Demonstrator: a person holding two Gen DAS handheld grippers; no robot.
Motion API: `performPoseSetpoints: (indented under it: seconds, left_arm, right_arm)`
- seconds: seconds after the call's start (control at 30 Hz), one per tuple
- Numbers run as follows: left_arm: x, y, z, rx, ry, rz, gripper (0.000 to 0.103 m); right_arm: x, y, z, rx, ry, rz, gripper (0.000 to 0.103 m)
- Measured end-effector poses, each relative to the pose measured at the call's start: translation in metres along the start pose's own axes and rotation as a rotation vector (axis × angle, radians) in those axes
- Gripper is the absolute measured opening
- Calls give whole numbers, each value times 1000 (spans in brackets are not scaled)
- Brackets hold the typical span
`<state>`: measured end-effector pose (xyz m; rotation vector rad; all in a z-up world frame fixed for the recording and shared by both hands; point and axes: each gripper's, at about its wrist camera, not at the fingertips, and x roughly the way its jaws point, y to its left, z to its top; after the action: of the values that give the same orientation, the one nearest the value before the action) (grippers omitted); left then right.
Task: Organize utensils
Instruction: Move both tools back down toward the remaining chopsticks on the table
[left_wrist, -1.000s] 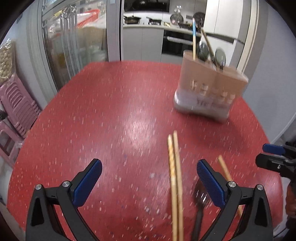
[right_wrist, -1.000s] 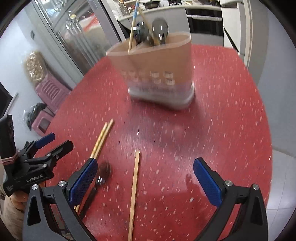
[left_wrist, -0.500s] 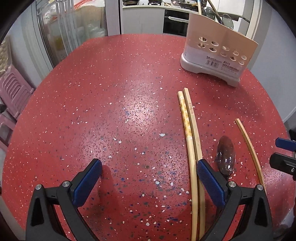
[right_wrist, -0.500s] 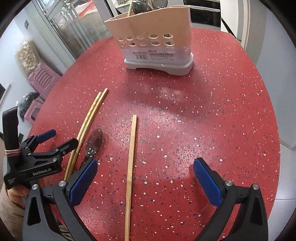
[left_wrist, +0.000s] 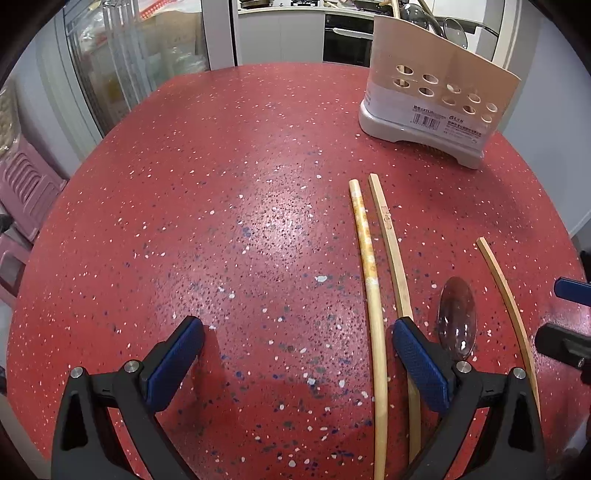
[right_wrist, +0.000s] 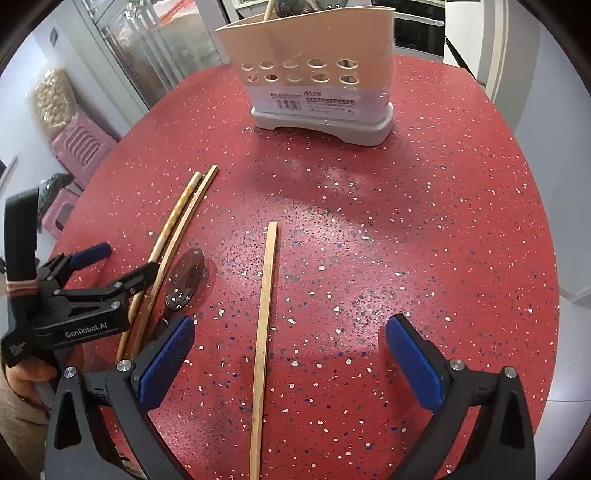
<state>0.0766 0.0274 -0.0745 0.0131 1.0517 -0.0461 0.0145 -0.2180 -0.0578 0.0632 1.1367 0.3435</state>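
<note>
A beige perforated utensil holder (left_wrist: 436, 99) (right_wrist: 314, 81) stands at the far side of the red table, with a few utensils in it. Two pale chopsticks (left_wrist: 373, 266) (right_wrist: 177, 229) lie side by side; a dark spoon (left_wrist: 457, 317) (right_wrist: 184, 273) lies right of them and a single chopstick (left_wrist: 506, 295) (right_wrist: 266, 306) further right. My left gripper (left_wrist: 295, 347) (right_wrist: 110, 262) is open low over the table, its right finger resting over the chopstick pair. My right gripper (right_wrist: 291, 350) is open, straddling the single chopstick; its fingertips (left_wrist: 569, 288) show in the left wrist view.
The red speckled table (left_wrist: 221, 221) (right_wrist: 424, 221) is round, with its edge close on the right. Pink plastic stools (left_wrist: 26, 184) (right_wrist: 77, 144) stand left of the table. Glass cabinet doors (left_wrist: 122, 66) and a kitchen counter lie beyond.
Both grippers have dropped lower and pulled back toward the near utensils; the holder now sits farther away. Both stayed open, and the utensils on the table have not moved.
</note>
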Motion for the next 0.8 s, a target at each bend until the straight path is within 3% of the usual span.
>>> performPoseSetpoints:
  seconds: [0.17, 0.23, 0.43, 0.67, 0.8]
  left_arm:
    - [5, -1, 12, 16, 9, -7, 103]
    - [7, -1, 15, 17, 16, -10, 103]
    - [8, -4, 20, 36, 21, -2, 103]
    - [8, -8, 21, 53, 23, -10, 103]
    - [5, -16, 22, 79, 25, -7, 103]
  right_arm:
    - [11, 14, 3, -49, 37, -47, 96]
    - [16, 18, 5, -59, 59, -71, 82]
    - [24, 30, 7, -125, 92, -167, 71]
    - [28, 32, 13, -134, 134, -161, 66]
    - [28, 37, 17, -142, 143, -150, 49]
